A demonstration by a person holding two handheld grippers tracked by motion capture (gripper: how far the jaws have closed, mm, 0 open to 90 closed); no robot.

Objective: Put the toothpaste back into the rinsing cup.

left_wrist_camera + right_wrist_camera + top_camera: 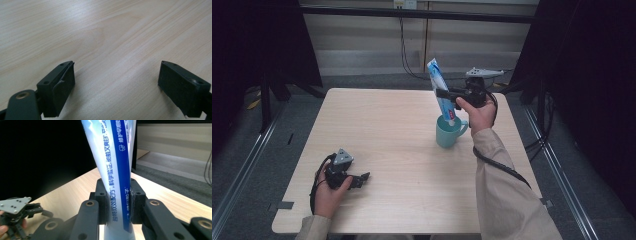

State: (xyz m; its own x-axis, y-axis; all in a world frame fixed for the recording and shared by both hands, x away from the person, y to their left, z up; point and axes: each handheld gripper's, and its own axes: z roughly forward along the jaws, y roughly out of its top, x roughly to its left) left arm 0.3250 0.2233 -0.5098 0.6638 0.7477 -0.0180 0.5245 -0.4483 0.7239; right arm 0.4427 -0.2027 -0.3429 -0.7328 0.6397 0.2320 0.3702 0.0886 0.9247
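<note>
Above the teal mug, toward the far right part of the desk, the right tool pinches a white-and-blue toothpaste tube across its middle, both pads flat against the tube's faces, as the right gripper view shows. The tube stands steeply, crimped end up and leaning away from the mug's handle side; its cap end sits at or just inside the mug's mouth, and whether it touches the bottom I cannot tell. Step in hand, as I judge it: seating the tube in the mug. To do it well, keep the pinch firm but not crushing, since a soft tube may buckle or squeeze paste toward the cap. Lower along the tube's own axis until the cap end meets the mug floor, then let the tube lean onto the rim before spreading the pads. Release slowly; a tall tube in a light mug may tip it, so favour a lean toward the handle-free side and avoid dragging the rim sideways. The left tool, well apart from the mug at the near left of the desk, rests with its pads spread over bare wood and holds nothing; it could steady the mug if it rocks.
</note>
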